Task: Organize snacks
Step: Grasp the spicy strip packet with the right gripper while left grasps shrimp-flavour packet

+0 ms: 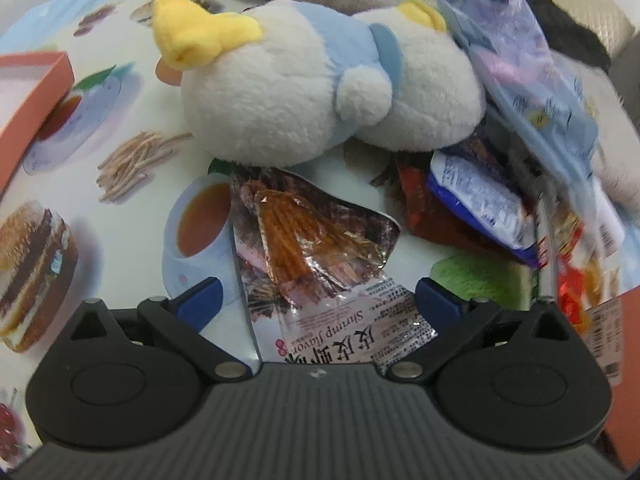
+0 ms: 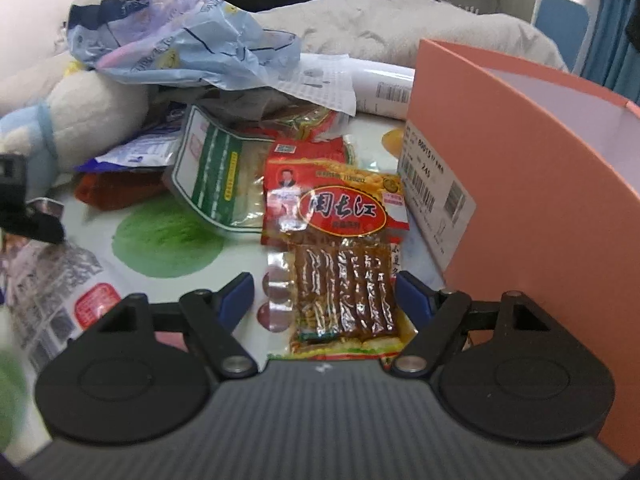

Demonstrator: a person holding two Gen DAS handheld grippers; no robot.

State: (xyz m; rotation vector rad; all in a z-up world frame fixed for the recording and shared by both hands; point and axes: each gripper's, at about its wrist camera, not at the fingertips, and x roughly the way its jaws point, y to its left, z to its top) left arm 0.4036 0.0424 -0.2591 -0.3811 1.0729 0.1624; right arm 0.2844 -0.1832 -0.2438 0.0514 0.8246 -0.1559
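The left gripper hangs over a food-printed tablecloth with its 2 blue-tipped fingers spread wide. Between them, not touched by the pads, lies a crinkled silver snack packet with orange-brown strips and the words "Shrimp flavor". Just beyond the packet lies a white and light-blue plush duck with a yellow beak. To the right of the duck there is a heap of other snack bags, with a crumpled pale-blue plastic bag on top. At the left edge a corner of a flat salmon-coloured cardboard lid is seen.

The right gripper also stands with its jaws apart, on both sides of a red and yellow vacuum pack of brown dried tofu strips; the pads do not press on it (the pack lies flat on the cloth). Just behind it, touching, is a green and white clear pouch of pale strips. To the right, just beside the tofu pack, stands a salmon-pink cardboard box with a white barcode label, open at the top.
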